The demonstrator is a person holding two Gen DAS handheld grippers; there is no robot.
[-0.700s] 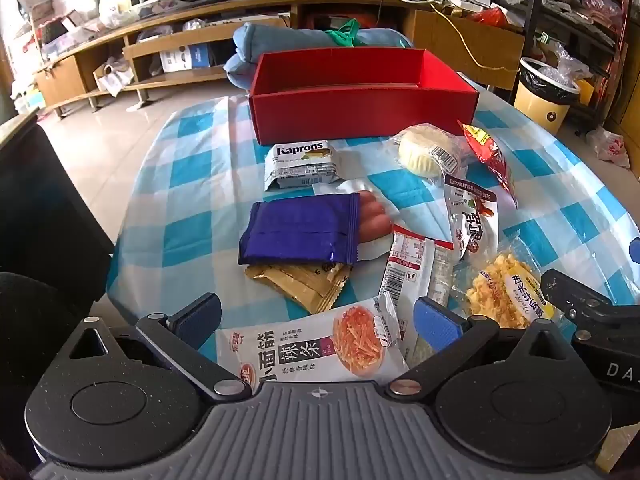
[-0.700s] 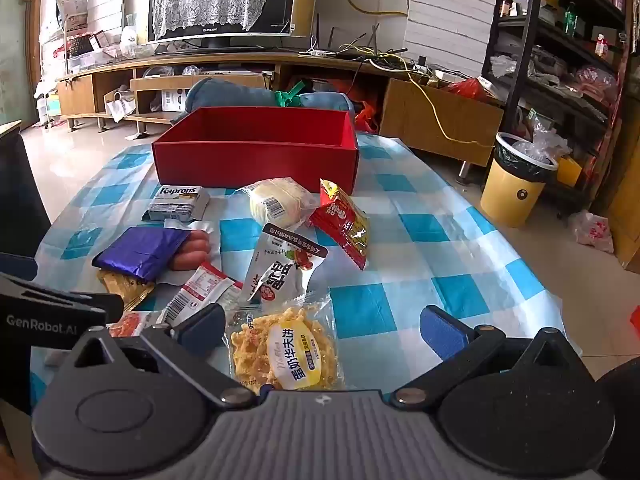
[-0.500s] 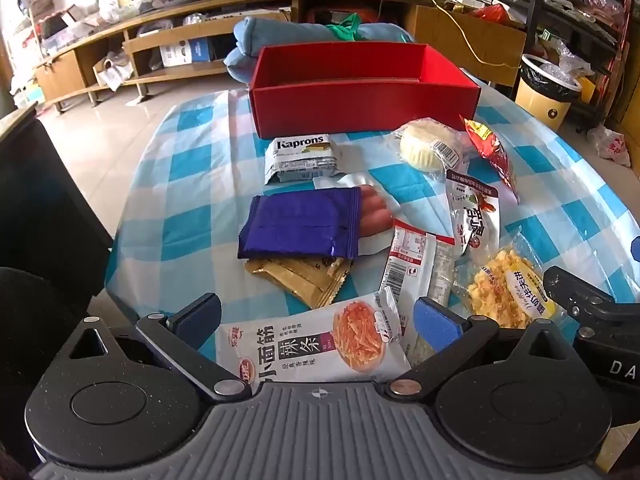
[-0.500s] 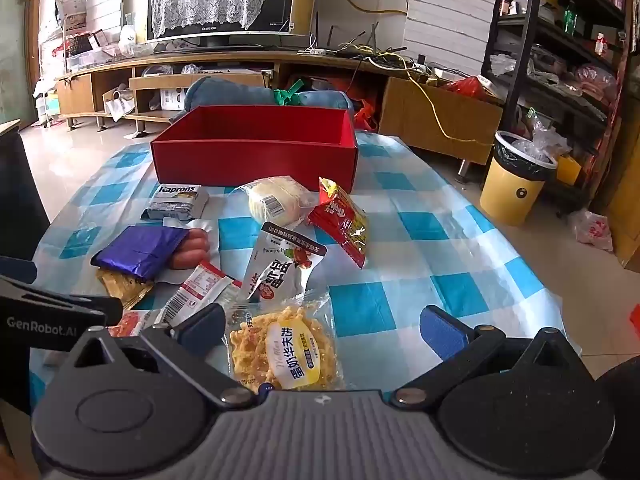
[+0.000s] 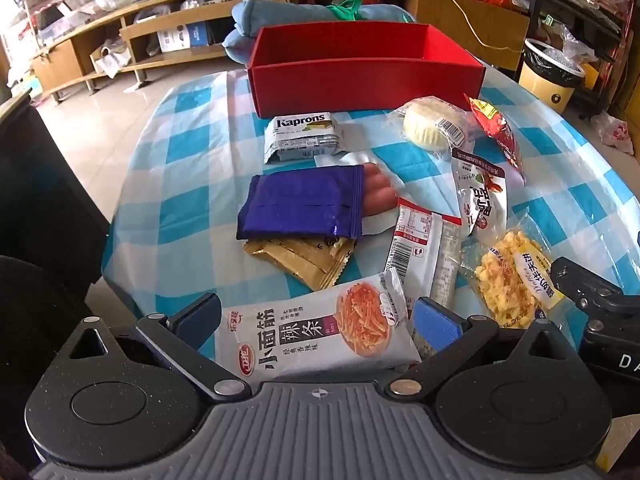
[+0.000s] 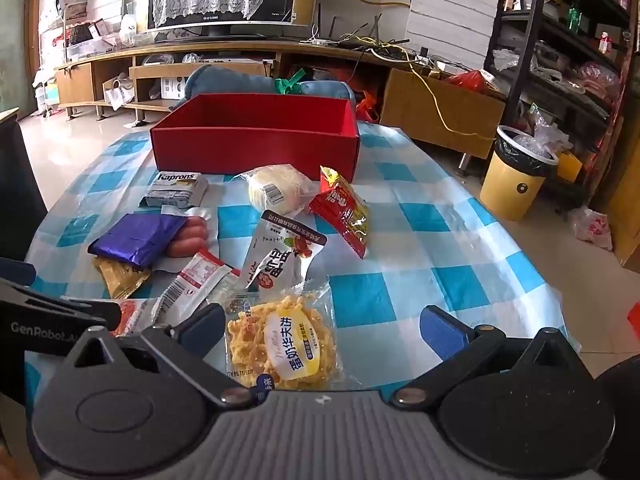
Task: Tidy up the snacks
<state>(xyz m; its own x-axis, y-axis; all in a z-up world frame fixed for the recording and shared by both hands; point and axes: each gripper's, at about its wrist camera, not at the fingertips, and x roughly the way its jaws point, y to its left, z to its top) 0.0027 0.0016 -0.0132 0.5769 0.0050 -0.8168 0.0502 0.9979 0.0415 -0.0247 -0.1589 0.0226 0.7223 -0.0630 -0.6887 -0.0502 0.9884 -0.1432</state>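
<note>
1. Two grippers hang over the near edge of a table (image 6: 420,240) covered in a blue-and-white check cloth, both with jaws spread wide and gripping nothing.
2. Between the fingers of the left gripper (image 5: 316,320) lies a grey spicy-strip packet (image 5: 316,330), flat on the cloth.
3. At 12 o'clock from that packet sits a gold sachet (image 5: 304,258), partly under a blue wrapper (image 5: 300,208) that overlaps a sausage pack (image 5: 378,192).
4. Farther toward 12 o'clock lies the Kaprons pack (image 5: 304,136), just before the red box (image 5: 364,80), which stands open at the far side of the table.
5. The right gripper (image 6: 320,330) has a clear bag of yellow crispy snack (image 6: 284,344) between its fingers, nearer the left one.
6. At 12 o'clock from that bag lies a white pouch (image 6: 280,256), then a wrapped pale bun (image 6: 276,192); a red chip-style packet (image 6: 344,212) is at 1 o'clock.
7. A red-and-white stick pack (image 6: 196,284) lies at 10 o'clock.
</note>
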